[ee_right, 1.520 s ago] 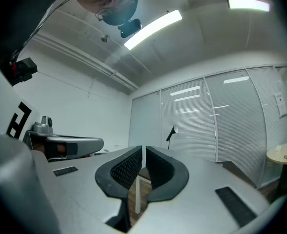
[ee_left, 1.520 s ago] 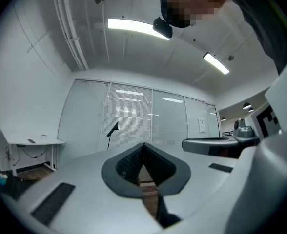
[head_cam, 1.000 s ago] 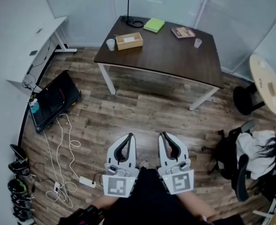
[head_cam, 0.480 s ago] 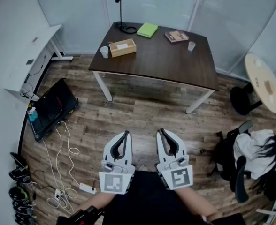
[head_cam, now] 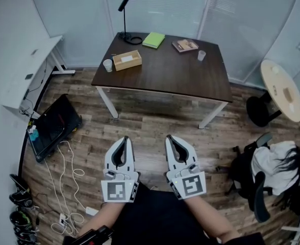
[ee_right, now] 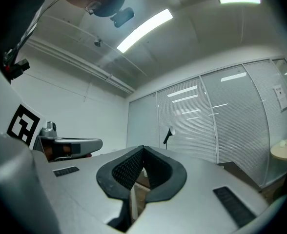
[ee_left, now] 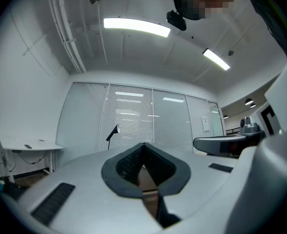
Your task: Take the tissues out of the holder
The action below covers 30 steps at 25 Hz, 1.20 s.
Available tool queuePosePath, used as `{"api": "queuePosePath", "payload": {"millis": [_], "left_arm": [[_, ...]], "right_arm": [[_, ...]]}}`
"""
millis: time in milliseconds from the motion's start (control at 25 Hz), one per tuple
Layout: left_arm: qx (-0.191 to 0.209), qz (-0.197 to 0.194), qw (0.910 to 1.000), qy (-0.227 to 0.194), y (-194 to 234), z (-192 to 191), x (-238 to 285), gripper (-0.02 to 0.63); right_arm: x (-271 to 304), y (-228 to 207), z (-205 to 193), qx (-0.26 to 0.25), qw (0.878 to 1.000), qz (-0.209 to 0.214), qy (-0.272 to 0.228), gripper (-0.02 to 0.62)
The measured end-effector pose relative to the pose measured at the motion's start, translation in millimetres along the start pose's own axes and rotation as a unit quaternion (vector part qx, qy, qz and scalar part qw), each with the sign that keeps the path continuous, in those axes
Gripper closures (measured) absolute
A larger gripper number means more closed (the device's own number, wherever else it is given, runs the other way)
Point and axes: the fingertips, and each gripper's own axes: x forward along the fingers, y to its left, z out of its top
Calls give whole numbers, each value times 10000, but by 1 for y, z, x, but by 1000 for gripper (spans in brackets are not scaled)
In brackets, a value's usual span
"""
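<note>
Holder stands on the worktop near its left end, a cup just beside it. The 2 units, left gripper and right gripper, are both closed and empty, side by side above the floor, well apart from the worktop.

A light wooden tissue holder is lying flat by the bench's left edge, a white tissue showing on top.

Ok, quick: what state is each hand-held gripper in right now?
Left hand-held gripper: closed, holding nothing.
Right hand-held gripper: closed, holding nothing.
</note>
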Motion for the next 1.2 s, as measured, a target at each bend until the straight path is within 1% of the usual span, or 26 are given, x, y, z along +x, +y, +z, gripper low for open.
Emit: {"api": "queuePosePath", "payload": {"millis": [120,320,440,560,720,800,1040,1200], "left_arm": [[-18,17,10000,18,0,-5,0,607],[-76,58,9999,111,14,-14,10,607],[-129,26,9997,182,26,-27,25,607],[-154,-24,9996,214,42,-38,47,607],[-304,-149,9991,238,59,-58,96,607],[-437,-201,9984,285,74,-66,124,607],[-445,-194,9977,469,146,-80,211,607],[-477,-109,9971,576,195,-85,260,607]], "right_arm": [[-4,-4,-4,39,10000,-59,44,584],[1,-13,-19,36,9996,-175,241,584],[17,-21,-29,42,9990,-249,361,584],[44,-25,-32,32,9988,-335,349,584],[93,-40,-44,-235,9977,-308,549,584],[124,-49,-54,-233,9972,-320,635,584],[238,-68,-81,-72,9955,-311,888,584],[308,-71,-95,-13,9940,-251,1066,584]]}}
